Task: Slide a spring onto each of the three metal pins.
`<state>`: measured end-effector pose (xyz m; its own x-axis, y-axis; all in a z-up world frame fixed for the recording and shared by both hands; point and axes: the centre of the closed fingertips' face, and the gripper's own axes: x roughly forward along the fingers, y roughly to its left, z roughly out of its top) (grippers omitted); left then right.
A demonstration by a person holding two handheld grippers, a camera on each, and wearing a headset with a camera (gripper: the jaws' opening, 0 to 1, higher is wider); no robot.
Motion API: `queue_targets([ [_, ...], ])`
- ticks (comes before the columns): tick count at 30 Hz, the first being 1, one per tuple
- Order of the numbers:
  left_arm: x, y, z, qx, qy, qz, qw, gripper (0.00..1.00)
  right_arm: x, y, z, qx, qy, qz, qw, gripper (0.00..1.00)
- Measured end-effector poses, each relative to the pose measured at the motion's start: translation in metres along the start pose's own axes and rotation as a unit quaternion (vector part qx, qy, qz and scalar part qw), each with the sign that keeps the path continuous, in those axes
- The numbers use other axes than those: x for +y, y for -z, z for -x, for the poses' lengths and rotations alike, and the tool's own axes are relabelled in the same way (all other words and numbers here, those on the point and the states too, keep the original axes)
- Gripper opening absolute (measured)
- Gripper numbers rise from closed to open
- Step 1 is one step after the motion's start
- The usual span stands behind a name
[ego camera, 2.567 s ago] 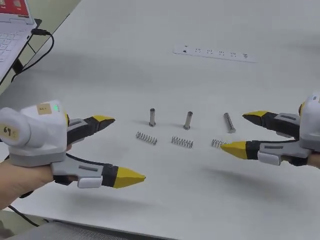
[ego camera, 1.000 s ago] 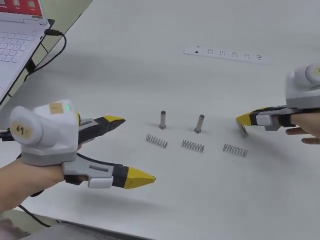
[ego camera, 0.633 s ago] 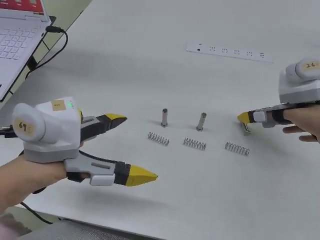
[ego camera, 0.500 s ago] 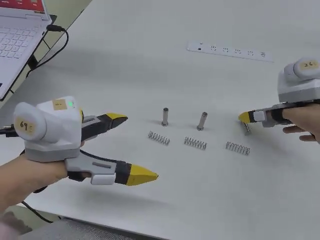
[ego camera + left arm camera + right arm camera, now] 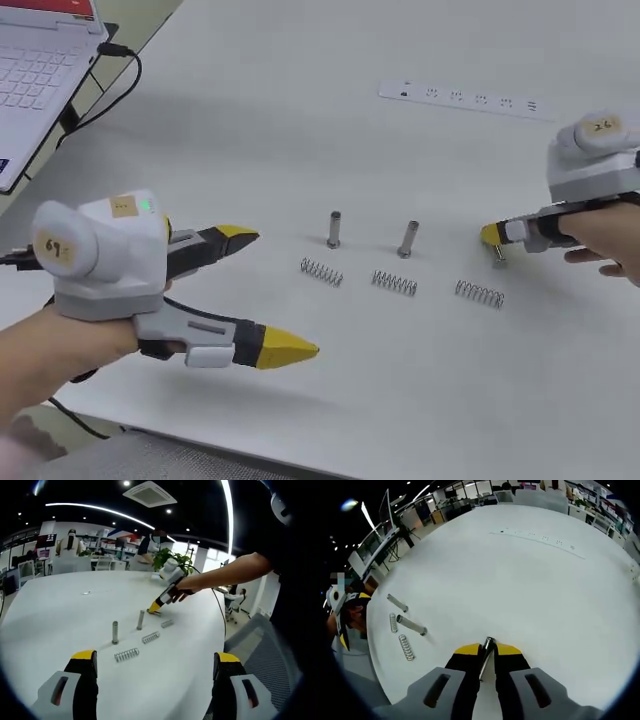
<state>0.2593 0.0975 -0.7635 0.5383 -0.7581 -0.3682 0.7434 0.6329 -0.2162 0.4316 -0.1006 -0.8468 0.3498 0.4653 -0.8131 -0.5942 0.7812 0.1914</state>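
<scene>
- White counter point(image 5: 300, 130) in an open-plan office carries the work, with a power strip point(image 5: 468, 100) at its far side and a laptop point(image 5: 30, 70) off to the left.
- Right claw point(image 5: 488, 651) is clamped tight on the end pin point(image 5: 489, 642), whose head pokes just past the yellow tips. I cannot tell whether its foot rests on the counter.
- Left claw point(image 5: 270, 291) hovers with its jaws gaping wide and holding nothing, well apart from the parts.
- End spring point(image 5: 479, 293) lies flat just in front of the held pin.
- Middle spring point(image 5: 394, 284) and left spring point(image 5: 321, 271) lie in the same row. Each is just in front of an upright pin, the middle pin point(image 5: 408, 238) and the left pin point(image 5: 334, 228).
- No spring sits on any pin yet.
- The step in hand looks like readying the end pin for its spring.
- To do it well, hold the pin steady with enough bare shaft showing.
- Pinch the spring lightly so the coils neither crush nor flick away.
- Line its bore up with the pin's axis before sliding.
</scene>
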Motion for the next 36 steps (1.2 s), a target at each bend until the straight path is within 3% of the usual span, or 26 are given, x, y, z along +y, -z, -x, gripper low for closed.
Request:
queue_targets([
  [6, 0.000, 0.000, -0.002, 0.000, 0.000, 0.000, 1.0000, 0.94, 0.003, -0.001, -0.001, 0.002, 0.000, -0.010, 1.0000, 0.06],
  [13, 0.000, 0.001, -0.001, 0.001, -0.001, 0.000, 1.0000, 0.93, 0.003, 0.002, 0.002, 0.004, 0.005, 0.016, 0.9999, 0.05],
  [21, -0.001, 0.002, -0.001, 0.001, -0.001, 0.001, 1.0000, 0.93, 0.007, 0.000, 0.011, -0.017, -0.010, 0.018, 0.9996, 0.05],
  [36, -0.007, -0.002, -0.004, 0.000, 0.003, -0.003, 1.0000, 0.93, 0.017, -0.001, 0.027, -0.050, -0.015, 0.034, 0.9980, 0.05],
])
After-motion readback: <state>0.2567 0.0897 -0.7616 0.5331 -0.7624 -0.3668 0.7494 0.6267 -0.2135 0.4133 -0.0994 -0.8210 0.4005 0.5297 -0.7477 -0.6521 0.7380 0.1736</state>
